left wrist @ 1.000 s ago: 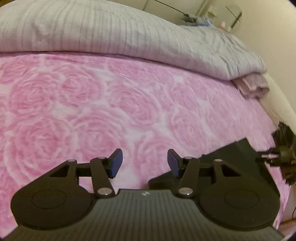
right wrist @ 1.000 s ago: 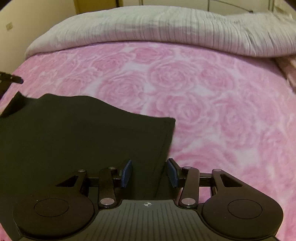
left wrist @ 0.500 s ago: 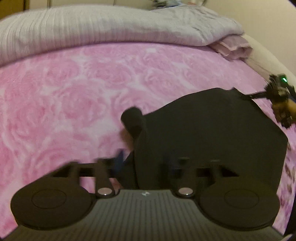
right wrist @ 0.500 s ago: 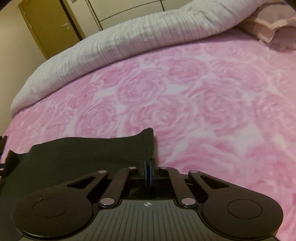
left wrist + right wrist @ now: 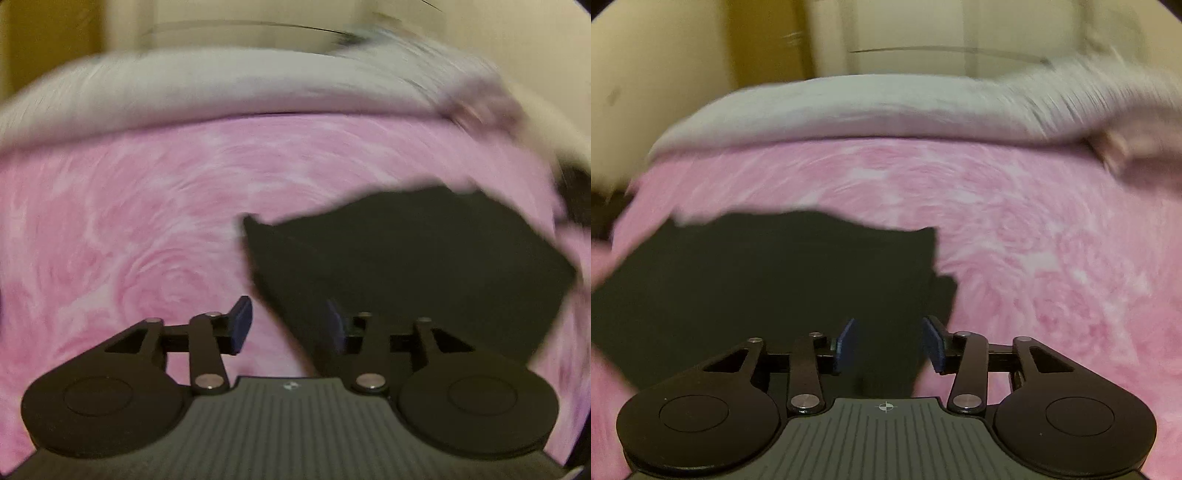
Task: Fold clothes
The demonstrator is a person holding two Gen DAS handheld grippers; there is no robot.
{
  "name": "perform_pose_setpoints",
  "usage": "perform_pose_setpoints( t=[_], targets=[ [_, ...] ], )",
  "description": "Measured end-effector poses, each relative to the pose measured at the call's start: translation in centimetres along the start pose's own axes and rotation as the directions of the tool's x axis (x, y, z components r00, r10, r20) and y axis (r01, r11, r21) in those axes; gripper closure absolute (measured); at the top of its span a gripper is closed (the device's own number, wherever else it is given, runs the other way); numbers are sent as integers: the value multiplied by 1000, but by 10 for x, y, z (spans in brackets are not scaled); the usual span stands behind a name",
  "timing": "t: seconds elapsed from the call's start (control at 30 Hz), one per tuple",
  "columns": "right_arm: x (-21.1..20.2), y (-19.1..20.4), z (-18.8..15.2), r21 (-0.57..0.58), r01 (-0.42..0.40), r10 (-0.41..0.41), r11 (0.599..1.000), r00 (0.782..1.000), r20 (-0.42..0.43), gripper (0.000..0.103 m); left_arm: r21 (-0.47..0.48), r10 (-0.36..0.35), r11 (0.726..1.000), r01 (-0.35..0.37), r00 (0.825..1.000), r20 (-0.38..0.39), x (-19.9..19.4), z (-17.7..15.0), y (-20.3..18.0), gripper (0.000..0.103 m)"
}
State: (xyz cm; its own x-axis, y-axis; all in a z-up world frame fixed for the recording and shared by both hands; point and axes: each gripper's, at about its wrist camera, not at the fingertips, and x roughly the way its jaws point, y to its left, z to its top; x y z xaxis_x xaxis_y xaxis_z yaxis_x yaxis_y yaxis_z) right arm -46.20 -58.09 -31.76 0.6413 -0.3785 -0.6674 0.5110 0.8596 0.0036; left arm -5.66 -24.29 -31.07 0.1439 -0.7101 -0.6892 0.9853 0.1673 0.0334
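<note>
Black left gripper [image 5: 284,328], blue-padded jaws, silver screws

A pink rose-patterned bedspread [image 5: 129,229] covers the bed and fills most of both views. Along its far edge lies a bunched grey quilt [image 5: 871,107], with what looks like a pinkish pillow [image 5: 1141,147] at its right end, though blur smears it. Behind stands a cream wall [image 5: 657,74]

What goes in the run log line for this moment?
stage: fold released | left gripper: opening, empty | right gripper: opening, empty | black garment: on pink blanket
</note>
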Motion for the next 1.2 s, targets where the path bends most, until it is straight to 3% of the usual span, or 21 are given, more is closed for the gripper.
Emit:
perform_pose_setpoints(
  t=[0.07, 0.1, 0.17, 0.27, 0.3, 0.37, 0.4, 0.47, 0.5, 0.53, 0.57, 0.6, 0.63, 0.7, 0.8, 0.9, 1.07, 1.13, 1.2],
  targets=[
    [-23, 28, -28, -183, 15, -16, 983, 1000, -1, 57, 223, -9, 975, 5, 1000, 16, -19, -18, -45, 43],
    [-32, 40, -43, -273, 21, -23, 962, 1000, -4, 57, 333, -29, 943, 18, 999, 27, -28, -29, -65, 41],
    [-47, 64, -72, -442, 34, -45, 896, 999, -13, 56, 534, -84, 844, 51, 996, 38, -46, -54, -102, 40],
    [-49, 89, -109, -648, 77, -118, 758, 993, -19, 56, 727, -43, 687, 14, 999, 22, -49, -86, -138, 39],
    [-46, 96, -119, -692, 93, -144, 716, 989, -17, 56, 760, -11, 650, -7, 1000, 18, -44, -94, -144, 39],
    [-33, 102, -125, -714, 110, -165, 692, 986, -8, 56, 801, 50, 598, -44, 999, 17, -32, -105, -150, 41],
    [-27, 105, -127, -723, 119, -175, 680, 985, -2, 56, 816, 91, 573, -74, 995, 27, -25, -109, -151, 44],
    [-14, 113, -126, -739, 145, -188, 657, 982, 26, 56, 840, 168, 527, -130, 985, 47, -13, -113, -151, 63],
    [-6, 116, -126, -757, 173, -212, 631, 976, 47, 56, 851, 203, 503, -150, 978, 53, -8, -114, -150, 85],
    [5, 120, -126, -783, 205, -245, 587, 967, 70, 56, 862, 237, 477, -169, 970, 59, -3, -115, -150, 94],
    [15, 119, -126, -808, 219, -265, 548, 961, 81, 56, 873, 271, 451, -188, 960, 66, 3, -116, -150, 94],
    [25, 119, -127, -830, 232, -285, 507, 954, 92, 57, 876, 289, 441, -195, 955, 67, 6, -115, -149, 96],
    [34, 118, -128, -849, 242, -303, 469, 948, 103, 58, 873, 289, 450, -189, 956, 58, 6, -114, -149, 98],
    [43, 106, -129, -856, 252, -326, 452, 940, 104, 99, 863, 282, 474, -175, 958, 40, 6, -110, -149, 99],
    [31, 83, -127, -827, 260, -319, 499, 942, 103, 100, 824, 210, 554, -117, 978, -2, -14, -99, -155, 101],
    [6, 55, -128, -813, 297, -356, 501, 927, 119, 101, 808, 68, 589, -11, 997, -37, -51, -100, -182, 101],
    [-22, 0, -148, -792, 318, -438, 522, 896, 71, 101, 780, -143, 608, 151, 987, -79, -96, -106, -249, 100],
    [-24, -15, -161, -774, 311, -456, 551, 890, 33, 101, 768, -182, 610, 194, 978, -103, -98, -117, -272, 99],
    [-24, -17, -172, -775, 312, -465, 550, 885, 27, 101, 781, -185, 588, 212, 975, -125, -96, -130, -285, 98]
  ],
)
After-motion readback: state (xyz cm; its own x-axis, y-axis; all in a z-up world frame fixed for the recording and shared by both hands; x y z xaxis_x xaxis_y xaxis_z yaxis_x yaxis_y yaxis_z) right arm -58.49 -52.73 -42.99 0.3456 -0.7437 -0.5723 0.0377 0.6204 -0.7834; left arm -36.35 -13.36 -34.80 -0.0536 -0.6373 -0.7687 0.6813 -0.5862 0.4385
